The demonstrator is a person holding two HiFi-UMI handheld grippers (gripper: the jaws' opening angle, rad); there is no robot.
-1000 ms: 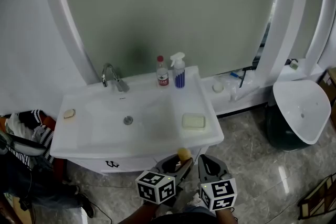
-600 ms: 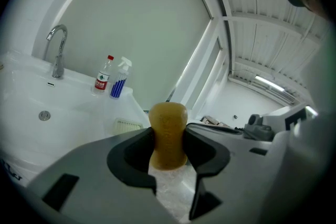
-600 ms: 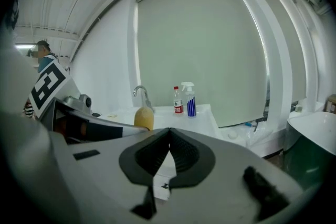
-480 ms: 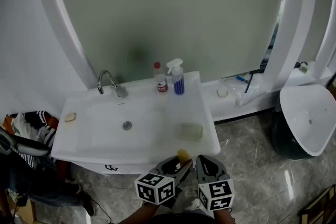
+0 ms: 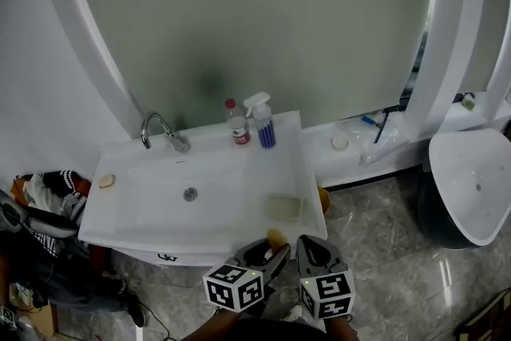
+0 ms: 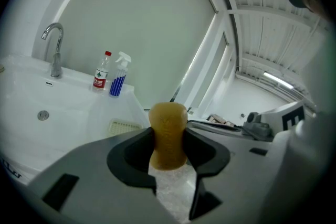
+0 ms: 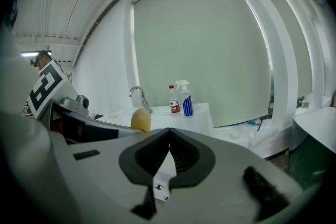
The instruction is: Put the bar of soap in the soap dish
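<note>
1. The left hand-held gripper (image 6: 168, 136) is clamped on the bar of soap (image 6: 167, 115), which stands upright between its jaws, in the air short of the sink's front edge
2. The right hand-held gripper (image 7: 169, 131) is clenched on nothing, just beside it
3. The soap dish (image 5: 283, 208) lies on the surface (image 5: 289, 164) right of the basin; the carry should end squarely above it
4. Best lower the soap until it rests in the dish, then let go
</note>
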